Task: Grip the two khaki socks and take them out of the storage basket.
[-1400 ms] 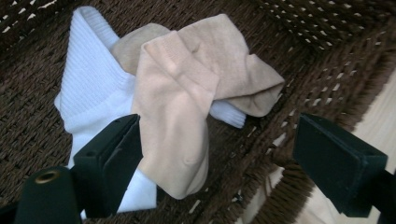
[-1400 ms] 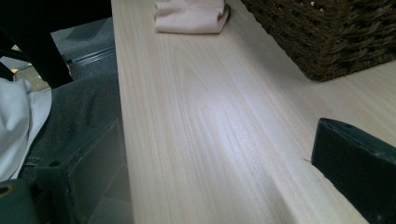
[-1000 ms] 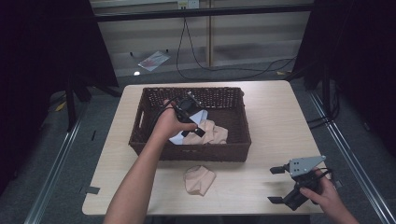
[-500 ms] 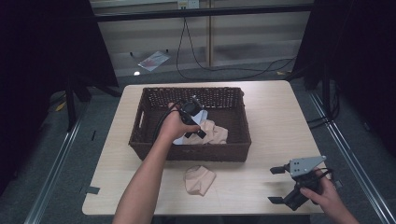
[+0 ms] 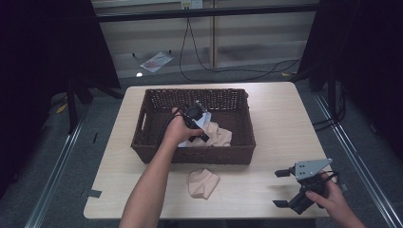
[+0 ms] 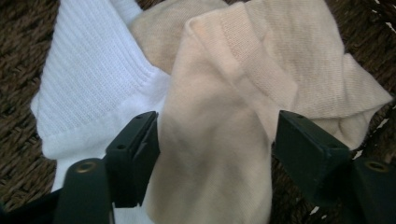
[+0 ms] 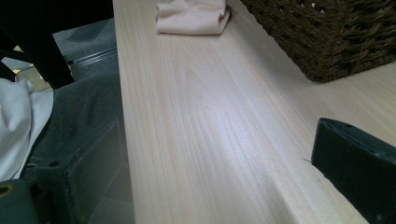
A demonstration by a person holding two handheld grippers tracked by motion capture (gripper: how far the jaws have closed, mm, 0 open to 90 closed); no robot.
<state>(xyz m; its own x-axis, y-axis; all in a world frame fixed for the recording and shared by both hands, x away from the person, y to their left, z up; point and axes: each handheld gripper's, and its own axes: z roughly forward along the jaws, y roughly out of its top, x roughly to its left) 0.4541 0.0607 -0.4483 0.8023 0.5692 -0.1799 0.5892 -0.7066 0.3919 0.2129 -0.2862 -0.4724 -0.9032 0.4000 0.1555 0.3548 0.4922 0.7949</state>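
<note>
A dark wicker basket stands mid-table with a beige sock and a white ribbed sock in it. My left gripper reaches down into the basket. In the left gripper view its jaws have just been closing and straddle a fold of the beige sock, which fills the gap without being pinched. The white sock lies beside it, partly under the left jaw. My left gripper is open. My right gripper rests open near the table's front right corner, with nothing between its jaws.
Another beige sock lies folded on the wooden table just in front of the basket, also seen far off as the sock in the right gripper view beside the basket's corner. The right gripper faces bare tabletop.
The left hand has sunk lower into the basket, down onto the socks. The right hand and its gripper have stayed put.
</note>
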